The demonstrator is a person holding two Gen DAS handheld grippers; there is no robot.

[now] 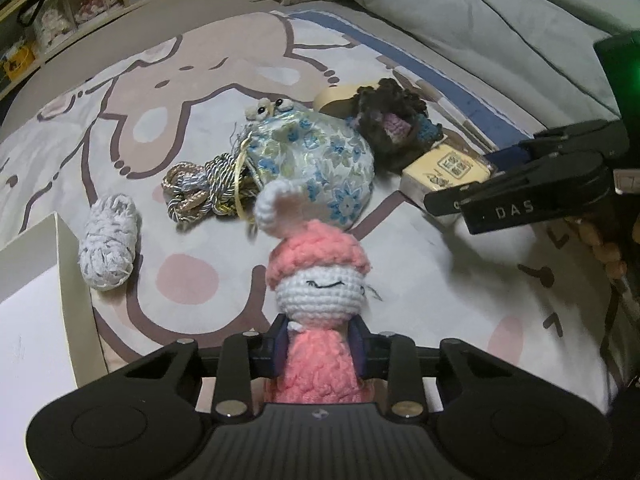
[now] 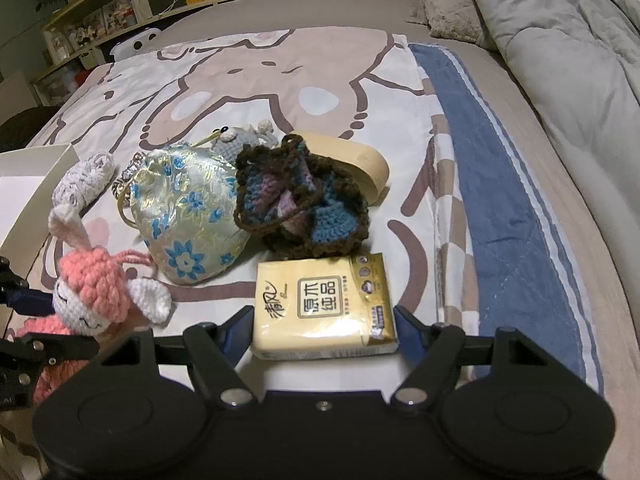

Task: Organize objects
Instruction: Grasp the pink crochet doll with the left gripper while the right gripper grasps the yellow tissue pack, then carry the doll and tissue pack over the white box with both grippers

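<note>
A pink and white crochet bunny doll (image 1: 316, 280) stands upright in my left gripper (image 1: 320, 358), which is shut on its pink body just above the bedspread. The right wrist view shows the same doll (image 2: 92, 296) at the left edge, with the left gripper (image 2: 38, 324) around it. A yellow tissue pack (image 2: 324, 304) lies between the blue pads of my right gripper (image 2: 322, 326), which press on its two sides. From the left wrist view the right gripper (image 1: 460, 180) reaches in from the right around the tissue pack (image 1: 444, 170).
On the cartoon bedspread (image 2: 280, 80) lie a floral satin pouch (image 2: 188, 212), a brown and blue crochet pouch (image 2: 296, 200), a beige oval ring (image 2: 368, 164), a small crochet toy with eyes (image 1: 266, 110), a white crochet bundle (image 1: 108, 248) and cords (image 1: 196, 188). A white box (image 1: 32, 320) stands left; a grey duvet (image 2: 560, 60) right.
</note>
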